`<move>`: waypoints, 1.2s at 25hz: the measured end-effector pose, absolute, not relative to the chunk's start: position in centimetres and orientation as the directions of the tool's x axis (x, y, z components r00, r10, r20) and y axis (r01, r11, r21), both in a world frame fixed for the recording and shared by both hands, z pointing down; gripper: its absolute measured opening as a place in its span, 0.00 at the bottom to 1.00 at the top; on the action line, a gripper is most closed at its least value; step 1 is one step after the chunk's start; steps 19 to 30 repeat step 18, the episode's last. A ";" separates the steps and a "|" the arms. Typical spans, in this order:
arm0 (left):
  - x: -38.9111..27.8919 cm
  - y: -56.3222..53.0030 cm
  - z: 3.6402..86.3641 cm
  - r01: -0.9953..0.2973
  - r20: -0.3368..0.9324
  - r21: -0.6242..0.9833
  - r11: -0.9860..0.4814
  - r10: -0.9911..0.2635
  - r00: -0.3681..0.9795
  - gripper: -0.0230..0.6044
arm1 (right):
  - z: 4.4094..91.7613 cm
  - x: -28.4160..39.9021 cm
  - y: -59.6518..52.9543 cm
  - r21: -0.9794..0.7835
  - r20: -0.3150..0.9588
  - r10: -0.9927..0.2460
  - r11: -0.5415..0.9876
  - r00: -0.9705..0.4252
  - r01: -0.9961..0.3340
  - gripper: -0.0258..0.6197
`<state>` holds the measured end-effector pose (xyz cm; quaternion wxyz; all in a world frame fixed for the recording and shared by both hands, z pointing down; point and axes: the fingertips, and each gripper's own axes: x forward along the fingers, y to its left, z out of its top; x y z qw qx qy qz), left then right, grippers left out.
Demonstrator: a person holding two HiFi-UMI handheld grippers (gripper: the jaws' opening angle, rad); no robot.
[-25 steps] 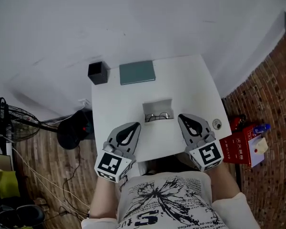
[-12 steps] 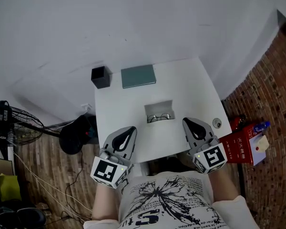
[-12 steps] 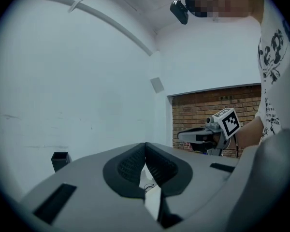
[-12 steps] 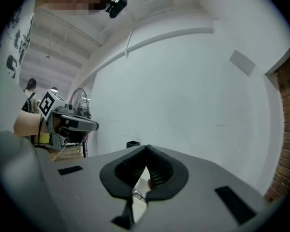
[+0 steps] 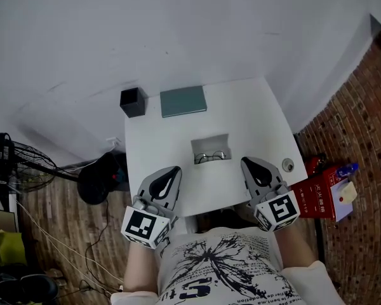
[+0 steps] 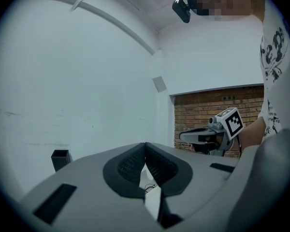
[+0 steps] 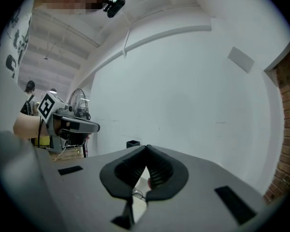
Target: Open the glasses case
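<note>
The left gripper (image 5: 173, 170) hovers at the near edge of the table, jaws together, empty. The white glasses case (image 5: 211, 142) sits mid-table and looks already open, glasses (image 5: 211, 155) inside. It is probably light, stiff and apt to slide, best pinched at the lid rim. The right gripper (image 5: 247, 162) is likewise closed on nothing. The table (image 5: 254, 107) is smooth and white, with a pale wall beyond and brickwork (image 5: 359, 107) to the right.

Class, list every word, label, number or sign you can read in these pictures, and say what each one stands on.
No text reads clearly.
red box: white characters on its side, too small to read.
T-shirt: black lettering around a printed graphic, blurred and partly cut off, unreadable.
left tool and right tool: each cube carries a black-and-white square pattern, not words.
</note>
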<state>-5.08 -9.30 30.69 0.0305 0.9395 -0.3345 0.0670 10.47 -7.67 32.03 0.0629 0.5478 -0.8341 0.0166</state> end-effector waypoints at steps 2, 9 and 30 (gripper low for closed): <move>-5.0 -9.5 30.7 -0.639 0.153 0.006 -0.770 -0.630 0.761 0.06 | 32.1 10.4 -7.8 0.054 0.128 -0.909 0.406 -0.397 -0.912 0.06; -5.0 -10.1 30.4 -0.648 0.156 0.003 -0.762 -0.640 0.753 0.06 | 31.8 10.2 -8.5 0.042 0.126 -0.904 0.417 -0.409 -0.908 0.06; -4.7 -11.1 30.5 -0.656 0.159 0.011 -0.755 -0.647 0.746 0.06 | 31.9 10.3 -9.5 0.040 0.128 -0.901 0.422 -0.414 -0.906 0.06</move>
